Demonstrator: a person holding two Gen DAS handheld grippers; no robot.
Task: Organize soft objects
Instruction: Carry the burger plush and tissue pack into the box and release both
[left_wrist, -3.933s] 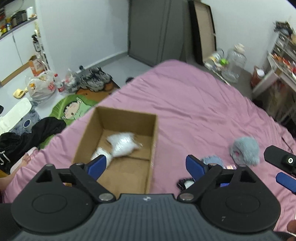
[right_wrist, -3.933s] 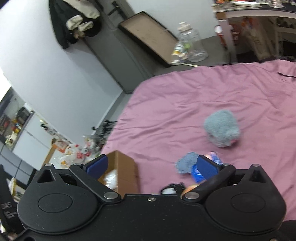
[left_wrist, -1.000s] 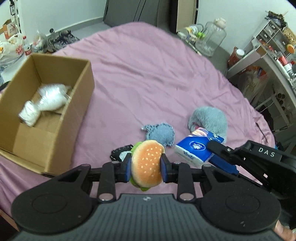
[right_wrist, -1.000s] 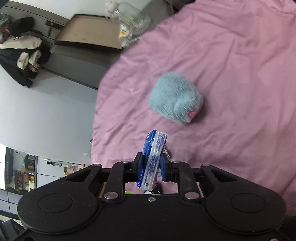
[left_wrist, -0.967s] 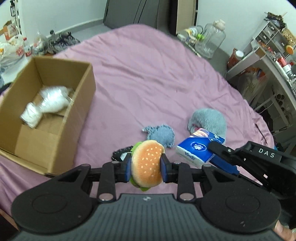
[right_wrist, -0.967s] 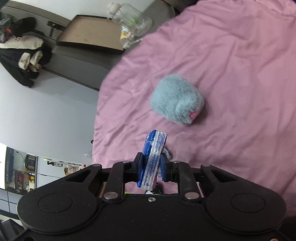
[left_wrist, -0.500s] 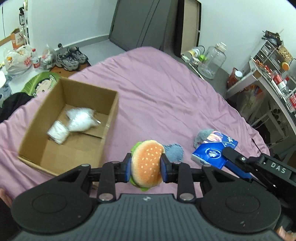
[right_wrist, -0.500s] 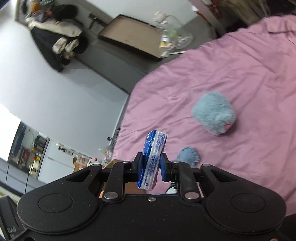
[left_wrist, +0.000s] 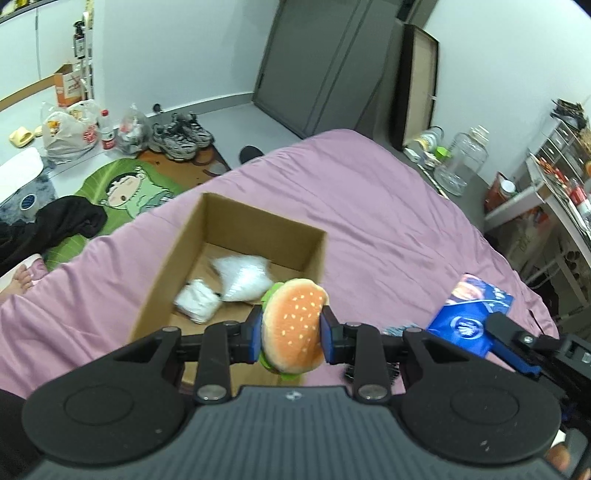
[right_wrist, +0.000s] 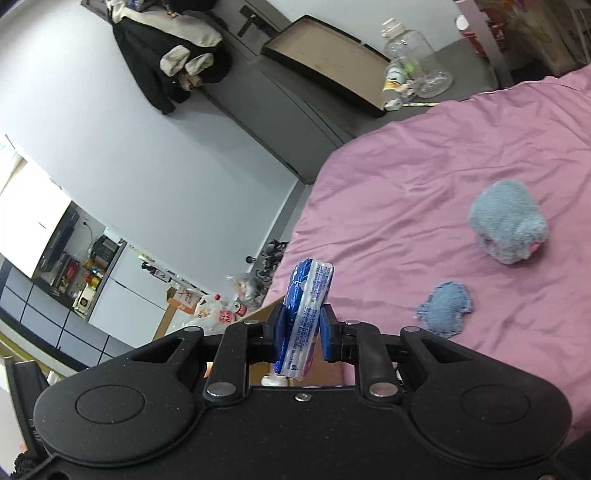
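Gripped plush burger (left_wrist: 291, 325), tissue pack (right_wrist: 304, 319)

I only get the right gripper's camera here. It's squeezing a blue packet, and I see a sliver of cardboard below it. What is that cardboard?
Observer: It is an open cardboard box standing on the pink bed; the left view looks straight into it.
Operator: Is anything in it?
Observer: Two white soft bundles lie on its floor.
Operator: And the other gripper?
Observer: The left gripper is shut on a plush burger, held at the box's near right corner.
Operator: Is my packet near it?
Observer: The right gripper holds the blue packet off to the right of the box, above the bed.
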